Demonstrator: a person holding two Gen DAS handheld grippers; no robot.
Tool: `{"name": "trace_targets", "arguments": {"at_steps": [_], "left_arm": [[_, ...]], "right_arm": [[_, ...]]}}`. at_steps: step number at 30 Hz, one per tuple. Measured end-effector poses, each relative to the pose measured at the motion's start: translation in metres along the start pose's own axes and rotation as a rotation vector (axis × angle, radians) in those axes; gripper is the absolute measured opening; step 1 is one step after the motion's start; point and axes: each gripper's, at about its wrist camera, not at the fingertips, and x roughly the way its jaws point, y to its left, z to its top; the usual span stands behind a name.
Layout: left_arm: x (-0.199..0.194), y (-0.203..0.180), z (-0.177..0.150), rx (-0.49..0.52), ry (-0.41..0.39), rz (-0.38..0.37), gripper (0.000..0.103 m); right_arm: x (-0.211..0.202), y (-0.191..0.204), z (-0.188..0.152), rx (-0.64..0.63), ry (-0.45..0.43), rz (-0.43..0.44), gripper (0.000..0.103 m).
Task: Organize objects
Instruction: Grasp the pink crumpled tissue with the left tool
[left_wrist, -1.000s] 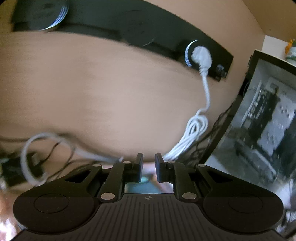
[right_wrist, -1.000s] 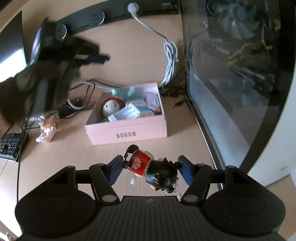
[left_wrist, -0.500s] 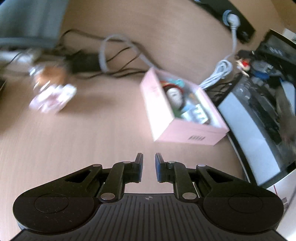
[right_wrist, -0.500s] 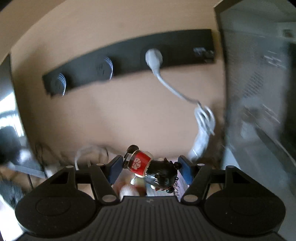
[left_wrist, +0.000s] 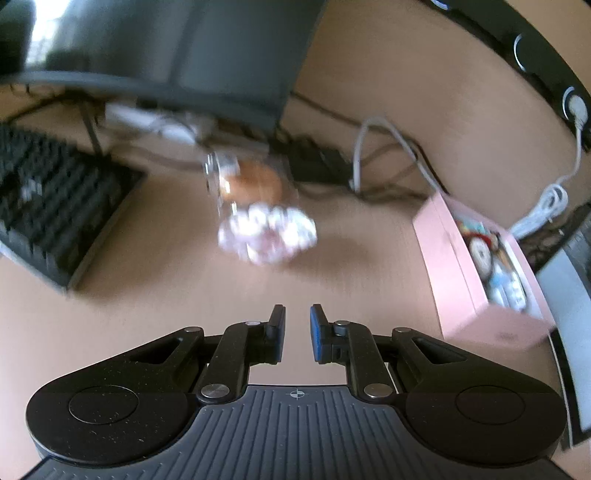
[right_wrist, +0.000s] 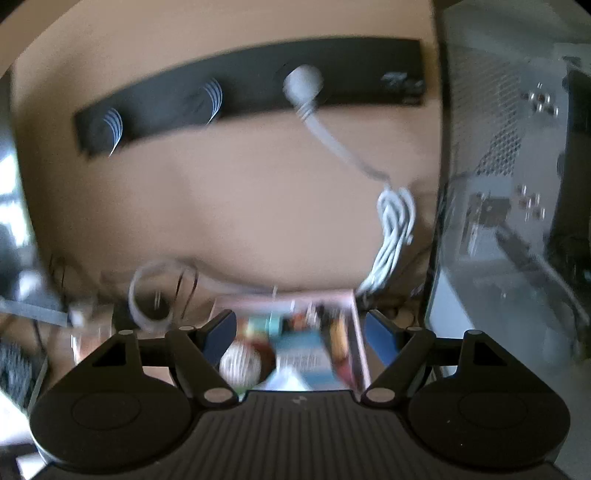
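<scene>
A pink box (left_wrist: 476, 291) holding small toys and packets stands on the wooden desk at the right in the left wrist view. A clear wrapped packet with a brown round item and white-pink pattern (left_wrist: 258, 218) lies ahead of my left gripper (left_wrist: 297, 332), whose jaws stand nearly closed with a narrow gap and nothing between them. My right gripper (right_wrist: 300, 334) is open and empty, hovering just above the pink box (right_wrist: 356, 332); the view is blurred. A round knitted toy (right_wrist: 240, 363) lies inside the box.
A black keyboard (left_wrist: 48, 206) lies at the left and a monitor stand (left_wrist: 177, 85) behind the packet. A black power strip (right_wrist: 251, 92) with a white plug and coiled cable (right_wrist: 395, 229) sits on the back wall. A glass computer case (right_wrist: 517, 203) stands right.
My right gripper has opened and no longer holds the black-and-red figurine; it now hangs over the pink box. My left gripper has swung left toward the wrapped packet and keyboard.
</scene>
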Motion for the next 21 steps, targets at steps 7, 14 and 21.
{"name": "trace_targets", "arguments": {"at_steps": [7,14,21], "left_arm": [[0.032,0.003,0.051,0.063,-0.054,0.096,0.016],[0.083,0.01,0.069,0.06,0.027,0.178,0.016],[0.091,-0.018,0.039,0.231,0.086,0.159,0.017]], "right_arm": [[-0.009,0.035,-0.062,-0.079,0.137,0.054,0.077],[-0.019,0.058,-0.104,-0.122,0.199,0.08,0.078],[-0.021,0.056,-0.116,-0.101,0.23,0.046,0.081]]}}
